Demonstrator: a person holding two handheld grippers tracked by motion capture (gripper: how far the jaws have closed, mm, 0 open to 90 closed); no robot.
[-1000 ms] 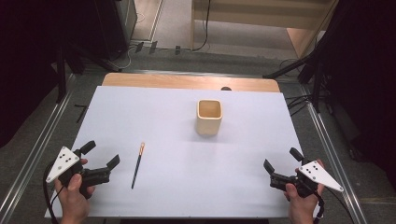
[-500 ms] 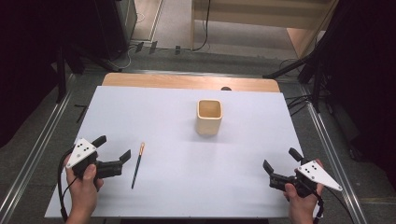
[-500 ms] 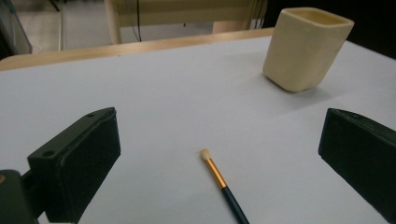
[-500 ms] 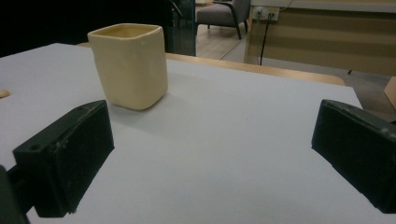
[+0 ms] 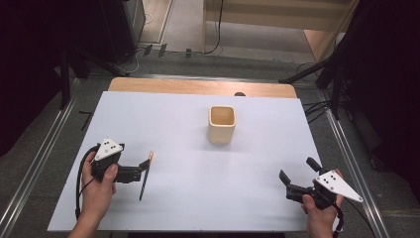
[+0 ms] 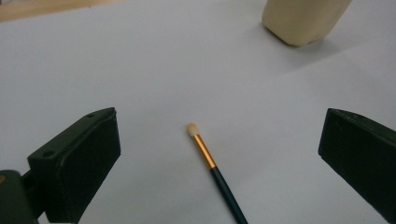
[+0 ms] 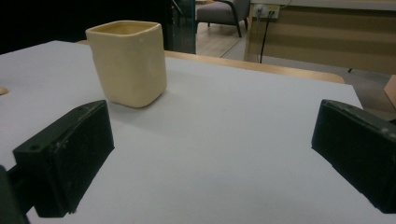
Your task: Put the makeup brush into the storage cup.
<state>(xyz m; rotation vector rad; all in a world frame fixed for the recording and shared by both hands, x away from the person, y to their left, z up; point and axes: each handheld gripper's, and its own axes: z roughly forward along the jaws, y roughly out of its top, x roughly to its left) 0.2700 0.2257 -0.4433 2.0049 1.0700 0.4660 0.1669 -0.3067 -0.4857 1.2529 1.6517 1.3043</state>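
A thin paintbrush (image 5: 145,177) with a dark handle, gold ferrule and cream tip lies on the white table sheet (image 5: 188,198), left of centre. My left gripper (image 5: 141,171) is low at the brush, open. In the left gripper view the brush (image 6: 205,152) lies on the sheet between the two wide-apart jaws of the left gripper (image 6: 219,140), tip pointing away, untouched. A cream square cup (image 5: 222,124) stands upright past the middle. My right gripper (image 5: 296,169) rests open near the front right, holding nothing. In the right gripper view the cup (image 7: 128,60) stands ahead of the right gripper (image 7: 212,140).
The cup's base (image 6: 303,18) shows at the top right of the left gripper view. A wooden table edge (image 5: 198,88) runs along the far side of the sheet. Metal rails (image 5: 34,168) flank the table, with dark stands and cables on the floor beyond.
My left gripper has moved right and turned toward the brush, so its open jaws now stand either side of it. The right gripper, the brush and the cup have stayed put.
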